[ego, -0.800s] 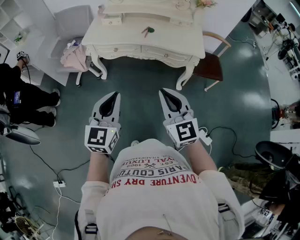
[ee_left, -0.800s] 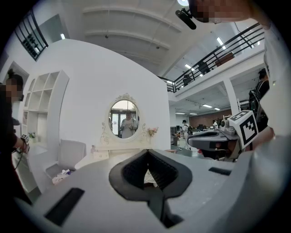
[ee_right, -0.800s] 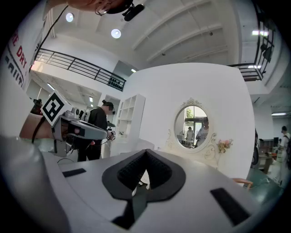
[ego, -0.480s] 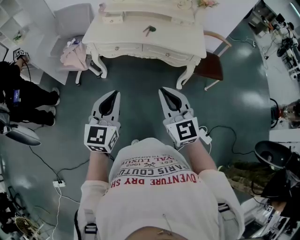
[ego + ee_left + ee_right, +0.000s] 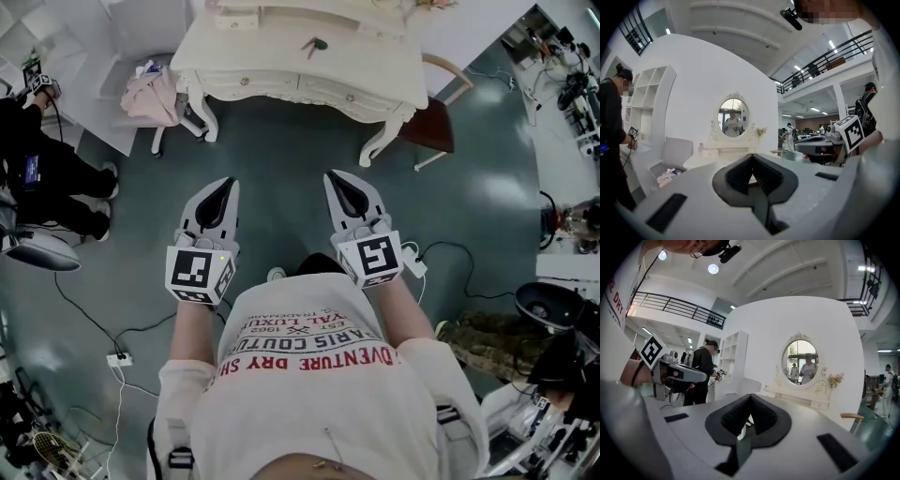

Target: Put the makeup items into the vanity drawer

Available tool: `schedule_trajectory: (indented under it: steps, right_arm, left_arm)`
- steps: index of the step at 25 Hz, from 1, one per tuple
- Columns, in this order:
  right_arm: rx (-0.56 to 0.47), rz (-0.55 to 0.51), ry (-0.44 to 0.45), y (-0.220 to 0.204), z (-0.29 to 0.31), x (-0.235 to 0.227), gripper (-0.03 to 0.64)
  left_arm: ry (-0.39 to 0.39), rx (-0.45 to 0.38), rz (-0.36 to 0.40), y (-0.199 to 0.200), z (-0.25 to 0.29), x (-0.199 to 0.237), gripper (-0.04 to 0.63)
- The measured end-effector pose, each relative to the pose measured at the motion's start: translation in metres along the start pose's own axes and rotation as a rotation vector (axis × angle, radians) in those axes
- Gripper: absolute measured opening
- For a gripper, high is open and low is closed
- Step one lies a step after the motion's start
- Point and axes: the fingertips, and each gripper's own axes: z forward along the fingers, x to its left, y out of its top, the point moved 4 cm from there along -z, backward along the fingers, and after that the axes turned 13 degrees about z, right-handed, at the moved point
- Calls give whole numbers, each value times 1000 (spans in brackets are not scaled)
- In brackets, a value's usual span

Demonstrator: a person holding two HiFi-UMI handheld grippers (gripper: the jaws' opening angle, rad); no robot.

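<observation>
The person stands on the grey-green floor well short of the vanity, which is at the far side of the scene. Both bare forearms reach forward at waist height, elbows close to the body. The left gripper and the right gripper are level with each other and a little apart. Each points toward the vanity with its marker cube nearest the body.

In the left gripper view the left gripper's claw is pressed together at the tips, with nothing between the pads. The right gripper's claw is likewise pressed together and empty in its own view.

A small dark makeup item lies on the vanity top, toward the middle and far from both grippers. The two front drawers are pushed in. Each gripper view shows the oval mirror above the vanity.

A wooden chair stands at the vanity's right end. At its left end a pink cloth lies on a pale armchair. A person in black stands at the far left.
</observation>
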Motion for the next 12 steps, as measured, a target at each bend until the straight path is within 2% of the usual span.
schedule_trajectory:
  steps: [5, 12]
  right_arm:
    - [49, 3, 4, -13, 33, -6, -3]
    - [27, 32, 39, -5, 105, -54, -2]
  left_arm:
    - [25, 28, -29, -20, 9, 26, 8]
    - [79, 42, -30, -26, 65, 60, 8]
